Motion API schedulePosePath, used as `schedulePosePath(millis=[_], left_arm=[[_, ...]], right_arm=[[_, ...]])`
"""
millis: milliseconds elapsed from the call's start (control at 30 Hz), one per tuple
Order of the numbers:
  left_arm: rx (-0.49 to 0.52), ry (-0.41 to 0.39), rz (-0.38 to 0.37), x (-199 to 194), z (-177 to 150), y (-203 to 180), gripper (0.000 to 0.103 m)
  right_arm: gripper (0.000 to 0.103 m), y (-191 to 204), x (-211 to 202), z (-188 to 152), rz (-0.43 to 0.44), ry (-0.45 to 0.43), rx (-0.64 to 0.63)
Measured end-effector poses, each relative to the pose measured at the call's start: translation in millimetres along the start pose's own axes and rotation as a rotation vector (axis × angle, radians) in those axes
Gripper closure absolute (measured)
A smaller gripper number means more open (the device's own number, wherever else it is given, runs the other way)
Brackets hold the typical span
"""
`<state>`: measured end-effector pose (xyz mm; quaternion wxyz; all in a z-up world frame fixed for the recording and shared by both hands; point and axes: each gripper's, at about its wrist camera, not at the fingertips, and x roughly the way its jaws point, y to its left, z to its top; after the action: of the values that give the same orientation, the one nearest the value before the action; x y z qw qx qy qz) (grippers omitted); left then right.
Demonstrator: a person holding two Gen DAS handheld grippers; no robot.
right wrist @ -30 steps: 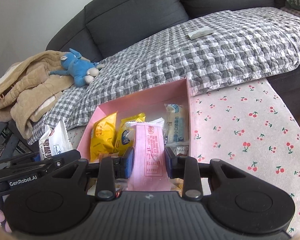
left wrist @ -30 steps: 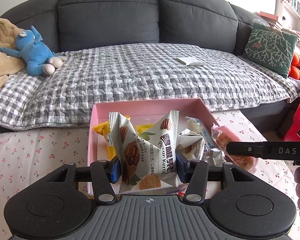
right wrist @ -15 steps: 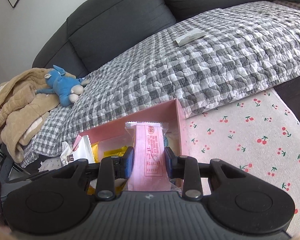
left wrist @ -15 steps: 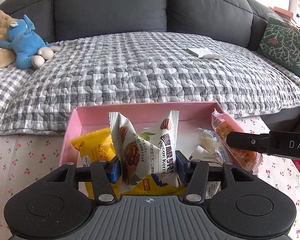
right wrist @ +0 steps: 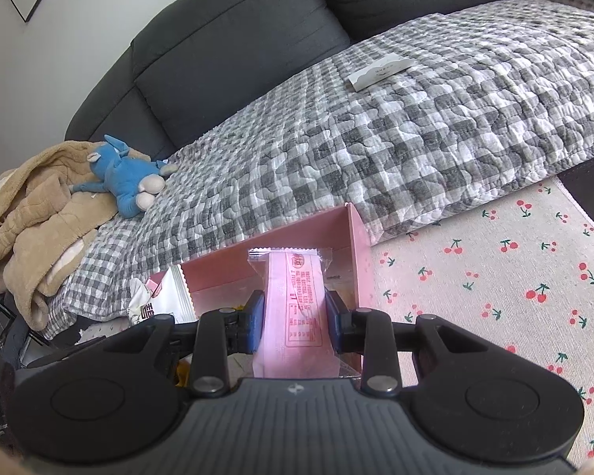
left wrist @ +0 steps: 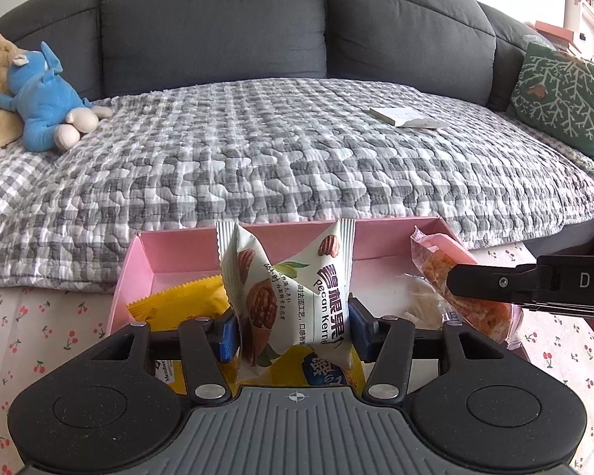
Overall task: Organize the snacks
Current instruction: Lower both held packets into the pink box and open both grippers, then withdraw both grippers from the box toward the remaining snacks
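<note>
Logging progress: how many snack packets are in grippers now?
2: pecan packet in the left gripper, its jaws opening; pink packet in the right gripper.

We see a dark grey sofa (left wrist: pixel 217 27) under a checked quilt (left wrist: pixel 297 150), where a blue plush toy (left wrist: pixel 39 99) lies beside a tan blanket (right wrist: pixel 39 213); a green cushion (left wrist: pixel 558 95) leans at its far end.
</note>
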<state>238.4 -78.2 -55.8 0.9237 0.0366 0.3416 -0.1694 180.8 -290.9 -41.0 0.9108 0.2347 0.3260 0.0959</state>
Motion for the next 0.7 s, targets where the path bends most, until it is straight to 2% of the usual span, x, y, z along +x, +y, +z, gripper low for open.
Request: schedulePosePath(millis=[67,100,167,267,300,400,467,700], left_arm=[[-0.002,0.014,-0.012,1.4,0.8,0.4,0.040],[-0.002,0.022,-0.012,1.4,1.0,0.3,0.039],[0.002,0.020,-0.013,-1.9,0.9,-0.5,0.028],[0.000,0.008,-0.016,-10.2,1.1,-1.5,0.020],[-0.003,0.006,-0.018,-13.3,1.2,-1.6,0.019],[-0.016,0.019,-0.026,-21.9,0.2,-1.5,0.017],[-0.017,0.025,-0.033,-28.9,-2.7,-1.5,0.013],[-0.045,0.025,-0.051,-57.1,-16.1,2.7,0.010]], right_arm=[[0.071,-0.7,-0.2,0.9,0.001,-0.010,0.013],[0.068,-1.3,-1.3,1.2,-0.006,-0.018,0.021],[0.063,-2.3,-4.0,1.7,-0.007,-0.023,0.029],[0.054,-1.6,-9.2,2.0,-0.015,-0.026,0.024],[0.048,-0.9,-11.4,1.9,-0.020,-0.028,0.023],[0.038,1.2,-20.4,0.9,-0.028,-0.040,0.027],[0.035,3.6,-26.7,-0.6,-0.032,-0.043,0.021],[0.026,17.9,-51.3,-12.7,-0.074,-0.045,-0.061]])
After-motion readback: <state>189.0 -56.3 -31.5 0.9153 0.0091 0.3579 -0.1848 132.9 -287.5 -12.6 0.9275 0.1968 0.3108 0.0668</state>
